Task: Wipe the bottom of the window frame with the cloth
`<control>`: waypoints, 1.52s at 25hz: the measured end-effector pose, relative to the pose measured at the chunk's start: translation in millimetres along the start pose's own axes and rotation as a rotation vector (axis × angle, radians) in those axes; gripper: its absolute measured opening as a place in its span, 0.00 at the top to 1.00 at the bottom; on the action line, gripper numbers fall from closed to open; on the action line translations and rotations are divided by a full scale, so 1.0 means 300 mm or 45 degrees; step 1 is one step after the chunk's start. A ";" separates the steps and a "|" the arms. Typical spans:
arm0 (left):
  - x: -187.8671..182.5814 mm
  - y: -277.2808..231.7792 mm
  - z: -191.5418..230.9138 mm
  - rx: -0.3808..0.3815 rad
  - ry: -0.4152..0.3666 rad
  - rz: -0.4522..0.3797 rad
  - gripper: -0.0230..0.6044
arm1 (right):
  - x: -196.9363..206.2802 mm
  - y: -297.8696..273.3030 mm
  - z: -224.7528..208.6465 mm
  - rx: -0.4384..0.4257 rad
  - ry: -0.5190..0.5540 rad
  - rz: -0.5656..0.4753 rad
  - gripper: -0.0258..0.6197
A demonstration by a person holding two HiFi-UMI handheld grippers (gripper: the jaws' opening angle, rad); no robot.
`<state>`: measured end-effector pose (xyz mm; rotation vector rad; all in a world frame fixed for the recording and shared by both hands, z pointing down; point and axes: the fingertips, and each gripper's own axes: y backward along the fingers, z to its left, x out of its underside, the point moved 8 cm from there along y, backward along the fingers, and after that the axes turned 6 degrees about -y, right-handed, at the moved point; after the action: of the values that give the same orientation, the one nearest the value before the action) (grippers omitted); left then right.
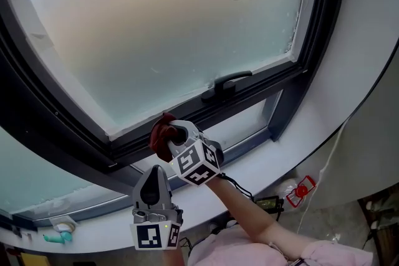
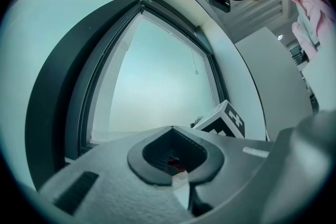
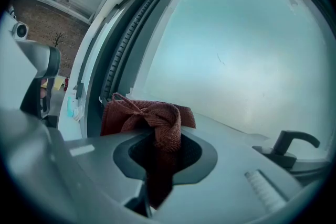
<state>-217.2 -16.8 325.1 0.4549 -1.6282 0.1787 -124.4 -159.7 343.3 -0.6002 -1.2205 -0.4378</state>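
where the cloth is: the red cloth (image 1: 161, 136) is bunched at the tip of the right hand-held gripper (image 1: 174, 136), against the dark bottom rail of the window frame (image 1: 128, 149), well left of the handle (image 1: 229, 80).
right hand-held gripper: clenched on the cloth; in the right gripper view a twisted fold goes down between the jaws and the rest stands out in front, so a soft pad meets the rail and not the hard tips.
angle: it points up and forward at the rail, i think to press the cloth into the corner under the frosted pane (image 1: 162, 28).
left hand-held gripper (image 1: 154, 172): jaws together on nothing; it hangs just below the right one, over the white sill (image 1: 268, 159), apart from the rail, probably to leave room for the stroke.
red in the left gripper view: seen through the gap between the jaws; it looks like the same cloth beyond them.
stage: my judgement is that wiping is under way along the rail.
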 end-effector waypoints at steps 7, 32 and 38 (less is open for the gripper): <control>0.005 -0.058 -0.056 -0.023 -0.015 0.026 0.97 | 0.011 0.020 -0.049 -0.029 0.007 -0.010 0.87; 0.037 -0.138 -0.169 -0.063 -0.020 0.031 0.97 | 0.058 0.078 -0.174 -0.056 -0.014 -0.041 0.87; 0.043 -0.147 -0.192 -0.059 -0.010 0.026 0.97 | 0.072 0.097 -0.210 -0.034 -0.019 -0.043 0.87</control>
<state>-147.5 -37.3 337.6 0.4043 -1.6416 0.1540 -54.0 -177.6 344.3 -0.6075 -1.2421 -0.4793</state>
